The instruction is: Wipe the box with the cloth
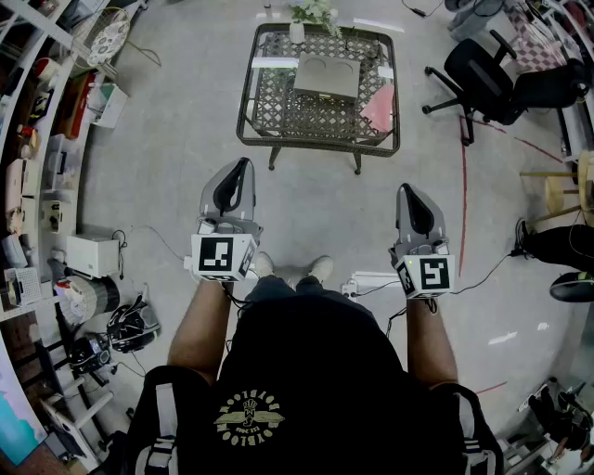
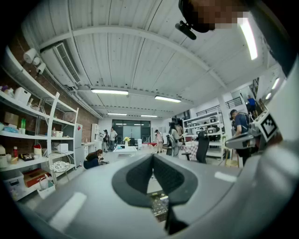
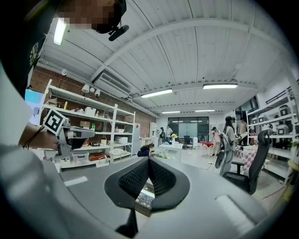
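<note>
A flat grey box [image 1: 327, 76] lies on the low lattice-top table [image 1: 278, 116] ahead of me. A pink cloth [image 1: 379, 109] rests on the table's right side, beside the box. Both grippers are held level at waist height, well short of the table. In the head view my left gripper [image 1: 243, 169] is at the left and my right gripper [image 1: 406, 191] at the right. The left gripper [image 2: 153, 159] has its dark pads meeting at the tip with nothing between them. The right gripper [image 3: 149, 161] is shut the same way and empty.
A potted plant [image 1: 302, 19] stands at the table's far edge. A black office chair [image 1: 483, 79] is at the right and a wooden stool [image 1: 566, 190] further right. Shelves with clutter [image 1: 37, 167] line the left. A power strip and cable [image 1: 371, 278] lie on the floor by my feet.
</note>
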Tool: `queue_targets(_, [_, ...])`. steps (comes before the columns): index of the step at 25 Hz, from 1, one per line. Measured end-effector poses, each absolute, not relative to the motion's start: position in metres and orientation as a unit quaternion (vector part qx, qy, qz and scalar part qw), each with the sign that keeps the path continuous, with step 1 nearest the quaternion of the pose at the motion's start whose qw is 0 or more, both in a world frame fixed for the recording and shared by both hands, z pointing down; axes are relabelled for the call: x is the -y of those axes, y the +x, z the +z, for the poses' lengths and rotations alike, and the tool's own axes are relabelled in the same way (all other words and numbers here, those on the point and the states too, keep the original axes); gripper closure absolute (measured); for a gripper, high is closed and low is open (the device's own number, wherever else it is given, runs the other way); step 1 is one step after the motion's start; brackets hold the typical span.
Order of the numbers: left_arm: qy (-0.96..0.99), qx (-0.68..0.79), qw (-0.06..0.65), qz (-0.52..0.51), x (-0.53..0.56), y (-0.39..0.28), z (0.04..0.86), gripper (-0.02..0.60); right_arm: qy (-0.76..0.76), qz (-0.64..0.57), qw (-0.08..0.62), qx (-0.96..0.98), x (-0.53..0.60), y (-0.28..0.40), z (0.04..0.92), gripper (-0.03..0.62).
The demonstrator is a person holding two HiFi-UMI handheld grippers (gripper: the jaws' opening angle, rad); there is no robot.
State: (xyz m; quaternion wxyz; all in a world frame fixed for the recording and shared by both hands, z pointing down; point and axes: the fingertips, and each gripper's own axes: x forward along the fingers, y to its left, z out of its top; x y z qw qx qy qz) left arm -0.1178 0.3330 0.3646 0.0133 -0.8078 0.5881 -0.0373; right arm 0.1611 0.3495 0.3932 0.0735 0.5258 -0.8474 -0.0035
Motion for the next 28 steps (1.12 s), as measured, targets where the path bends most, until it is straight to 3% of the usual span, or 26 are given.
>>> queue_targets(14, [-0.792,-0.608,0.009,-0.051,-0.344,-0.120,0.373,0.581,0.549,0.013,0.027,0.835,-0.334,0.201,0.387,0.586])
queue_targets(28, [-0.823,-0.567,0.006,-0.043,-0.285,-0.118,0.371,0.581,0.554,0.015,0.043,0.831,-0.301,0.173,0.398,0.586])
